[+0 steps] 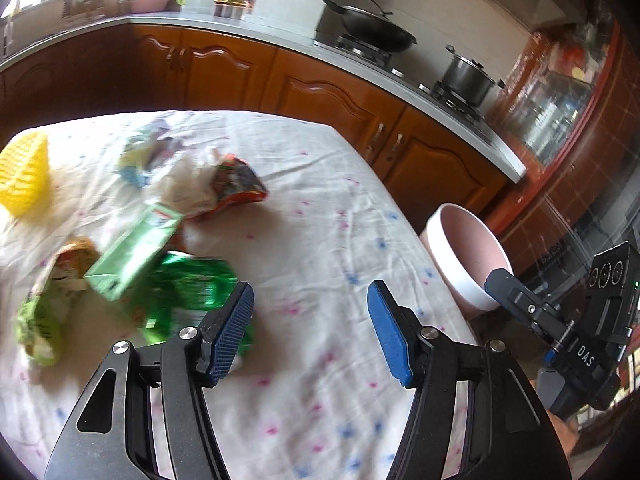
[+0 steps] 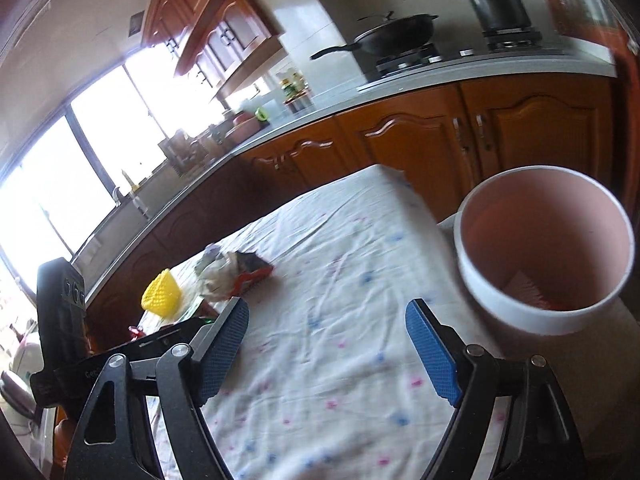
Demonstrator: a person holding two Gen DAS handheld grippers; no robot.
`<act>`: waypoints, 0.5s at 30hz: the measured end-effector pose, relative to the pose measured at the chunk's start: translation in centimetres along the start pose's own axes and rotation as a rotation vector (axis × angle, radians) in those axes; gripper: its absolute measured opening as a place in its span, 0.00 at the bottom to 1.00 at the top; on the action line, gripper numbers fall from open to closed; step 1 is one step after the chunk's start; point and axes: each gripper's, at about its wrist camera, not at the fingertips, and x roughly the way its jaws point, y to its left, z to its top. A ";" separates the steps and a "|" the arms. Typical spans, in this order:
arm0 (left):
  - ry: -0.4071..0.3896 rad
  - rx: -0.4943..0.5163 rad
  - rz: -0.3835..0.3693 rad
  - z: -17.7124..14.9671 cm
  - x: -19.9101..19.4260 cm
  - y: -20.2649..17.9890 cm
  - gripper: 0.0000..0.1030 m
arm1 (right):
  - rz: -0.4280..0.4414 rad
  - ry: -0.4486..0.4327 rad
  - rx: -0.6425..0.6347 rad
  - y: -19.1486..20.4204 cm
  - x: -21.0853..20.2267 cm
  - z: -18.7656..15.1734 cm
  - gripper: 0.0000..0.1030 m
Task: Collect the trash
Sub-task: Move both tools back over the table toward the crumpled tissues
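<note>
A pile of trash lies on the cloth-covered table (image 1: 320, 240): a shiny green wrapper (image 1: 188, 288), a green carton (image 1: 136, 252), a red snack bag (image 1: 236, 184), white crumpled plastic (image 1: 188, 184) and a green-yellow bag (image 1: 44, 312). My left gripper (image 1: 312, 328) is open and empty, just right of the green wrapper. A pink bin (image 2: 544, 248) with a white outside stands beside the table's right edge, with some trash at its bottom. My right gripper (image 2: 326, 344) is open and empty, above the table left of the bin. The bin also shows in the left wrist view (image 1: 464, 256).
A yellow basket (image 1: 24, 176) stands at the table's far left. Wooden kitchen cabinets (image 1: 320, 92) with a counter, a wok (image 1: 372, 28) and a steel pot (image 1: 468, 76) run behind the table. The right gripper's body (image 1: 560, 320) shows at the right of the left wrist view.
</note>
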 end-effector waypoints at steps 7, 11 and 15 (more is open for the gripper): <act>-0.038 -0.050 0.038 0.1 -2.0 3.3 0.58 | 0.029 0.025 -0.039 2.6 1.7 -0.1 0.80; -0.055 -0.069 0.062 0.5 -2.8 5.1 0.58 | 0.047 0.041 -0.061 4.1 2.7 -0.1 0.80; -0.067 -0.086 0.081 1.0 -3.3 6.7 0.58 | 0.067 0.059 -0.089 5.6 4.2 0.1 0.80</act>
